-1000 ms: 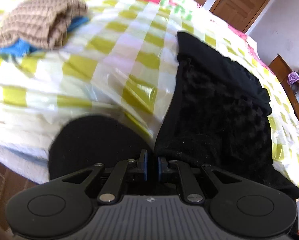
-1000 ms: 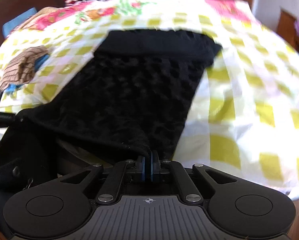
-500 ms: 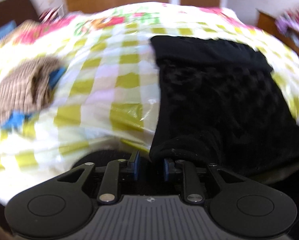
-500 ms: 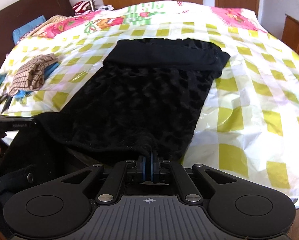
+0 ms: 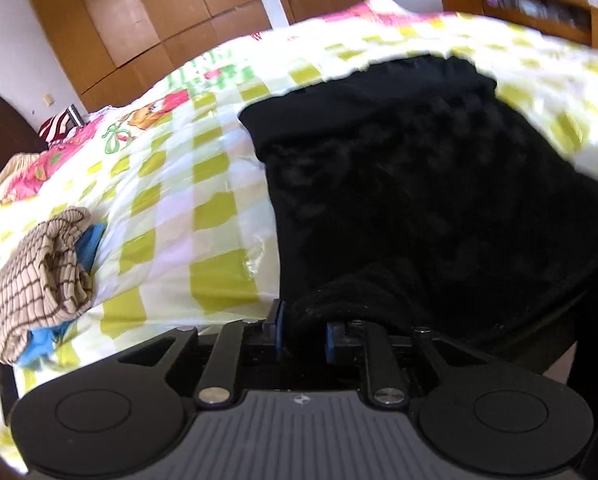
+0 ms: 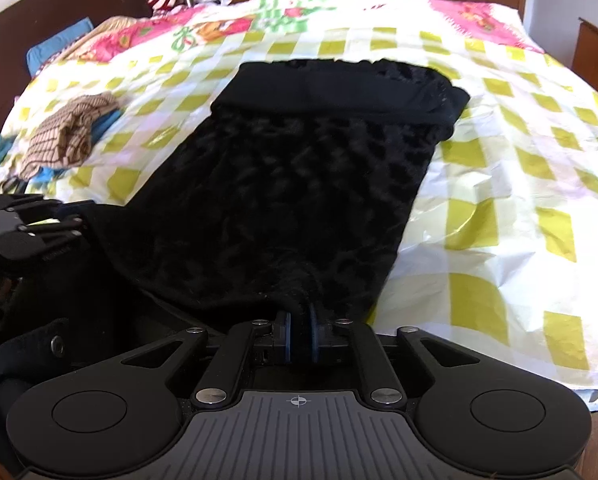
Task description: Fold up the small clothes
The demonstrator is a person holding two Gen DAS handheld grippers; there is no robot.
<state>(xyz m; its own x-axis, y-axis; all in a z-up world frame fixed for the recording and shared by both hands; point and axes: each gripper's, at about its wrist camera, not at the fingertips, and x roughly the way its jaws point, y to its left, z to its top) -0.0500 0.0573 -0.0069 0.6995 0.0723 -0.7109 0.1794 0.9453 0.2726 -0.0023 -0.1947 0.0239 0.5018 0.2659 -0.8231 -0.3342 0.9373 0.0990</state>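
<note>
Since your right gripper (image 6: pixel 299 330) is letting its jaws part with the near hem of the black garment (image 6: pixel 299 184) bunched between the blue pads, you risk dropping that corner off the bed's edge before it is laid flat; the fabric looks thick and heavy, and part of it already hangs over the side. Your left gripper (image 5: pixel 302 332) has a fat roll of the same hem between its pads and its jaws are drawing in on it, though I cannot tell that the pads press it firmly yet. If one side lets go while the other pulls, you could skew the whole piece and drag the slippery checked bedcover (image 6: pixel 499 184) into wrinkles under it.

Looking outward, the garment is a black plush piece with a dimpled, bumpy pile and a smooth flat band across its far end. It lies lengthwise on the bed, the far end spread flat, the near end gathered at your two grippers. Well apart to the left sits a crumpled brown checked garment (image 5: pixel 43 264) on something blue.
</note>
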